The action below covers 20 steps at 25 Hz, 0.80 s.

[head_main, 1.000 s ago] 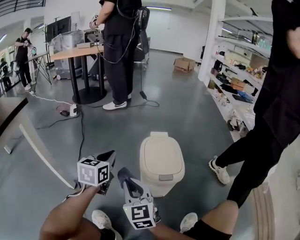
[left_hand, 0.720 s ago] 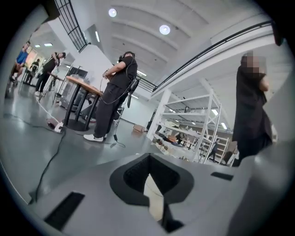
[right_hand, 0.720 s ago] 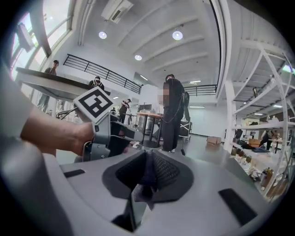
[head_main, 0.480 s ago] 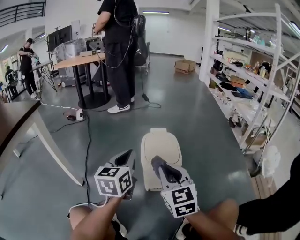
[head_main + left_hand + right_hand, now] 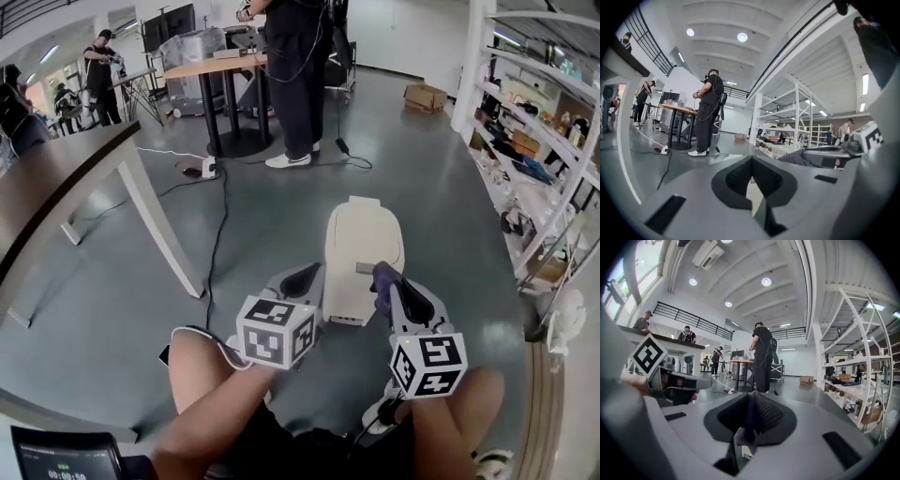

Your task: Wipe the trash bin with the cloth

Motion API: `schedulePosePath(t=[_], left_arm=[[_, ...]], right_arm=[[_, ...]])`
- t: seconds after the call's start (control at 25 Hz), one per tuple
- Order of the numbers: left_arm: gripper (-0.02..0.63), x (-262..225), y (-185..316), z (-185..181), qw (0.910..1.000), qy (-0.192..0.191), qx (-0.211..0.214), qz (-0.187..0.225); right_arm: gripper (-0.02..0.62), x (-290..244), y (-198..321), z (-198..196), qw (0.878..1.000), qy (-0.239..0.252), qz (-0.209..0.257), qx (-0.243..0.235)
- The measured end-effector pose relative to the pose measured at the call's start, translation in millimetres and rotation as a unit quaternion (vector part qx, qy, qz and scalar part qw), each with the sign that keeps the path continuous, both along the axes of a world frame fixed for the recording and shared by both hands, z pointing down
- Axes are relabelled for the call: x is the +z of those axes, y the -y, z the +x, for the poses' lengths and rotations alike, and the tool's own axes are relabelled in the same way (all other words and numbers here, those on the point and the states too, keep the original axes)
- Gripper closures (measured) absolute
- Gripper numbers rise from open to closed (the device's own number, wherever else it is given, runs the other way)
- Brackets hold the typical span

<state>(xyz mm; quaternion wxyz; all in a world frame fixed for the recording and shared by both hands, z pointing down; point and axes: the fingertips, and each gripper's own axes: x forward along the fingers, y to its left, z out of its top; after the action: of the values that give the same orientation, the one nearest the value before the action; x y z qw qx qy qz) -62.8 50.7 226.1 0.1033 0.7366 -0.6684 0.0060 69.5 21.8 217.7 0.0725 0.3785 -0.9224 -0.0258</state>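
Holding: right gripper (image 5: 387, 279) fingers pinch the cloth (image 5: 748, 419); left gripper (image 5: 302, 278) fingers pressed together, empty.
Trash bin (image 5: 363, 246): on the floor, just ahead.
Risk: thin pinch, so the cloth may slip while rubbing.

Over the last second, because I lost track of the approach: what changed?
Both grippers swung from left of the trash bin to flank its near end, left gripper and right gripper either side. The bystander's legs at right are gone. Unchanged: cloth in the right jaws, lid closed.
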Motion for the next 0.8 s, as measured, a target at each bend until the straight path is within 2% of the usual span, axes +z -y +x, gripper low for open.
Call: schedulePosePath(t=[0.16,0.28,0.36,0.48,0.8], left_arm=[[0.609,7.5,-11.8,15.3,1.0000,0.003,0.004,0.002],[0.609,26.4,-17.9,14.1,0.9999,-0.004,-0.002,-0.011],[0.609,34.7,-19.4,15.3,0.9998,-0.006,0.000,-0.018],[0.609,26.6,-16.0,21.5,0.9998,0.013,0.012,-0.003],[0.609,30.7,-25.5,13.0,0.9998,0.016,0.001,0.011]], right_arm=[[0.543,9.5,-7.4,13.1,1.000,-0.019,0.009,-0.006],[0.543,12.3,-14.4,11.4,1.000,0.002,-0.006,-0.018],[0.543,8.1,-20.8,7.7,1.000,0.008,0.001,-0.023],[0.543,10.0,-21.7,6.9,1.000,0.006,0.010,-0.014],[0.546,38.4,-17.6,26.9,0.999,0.013,0.015,0.028]])
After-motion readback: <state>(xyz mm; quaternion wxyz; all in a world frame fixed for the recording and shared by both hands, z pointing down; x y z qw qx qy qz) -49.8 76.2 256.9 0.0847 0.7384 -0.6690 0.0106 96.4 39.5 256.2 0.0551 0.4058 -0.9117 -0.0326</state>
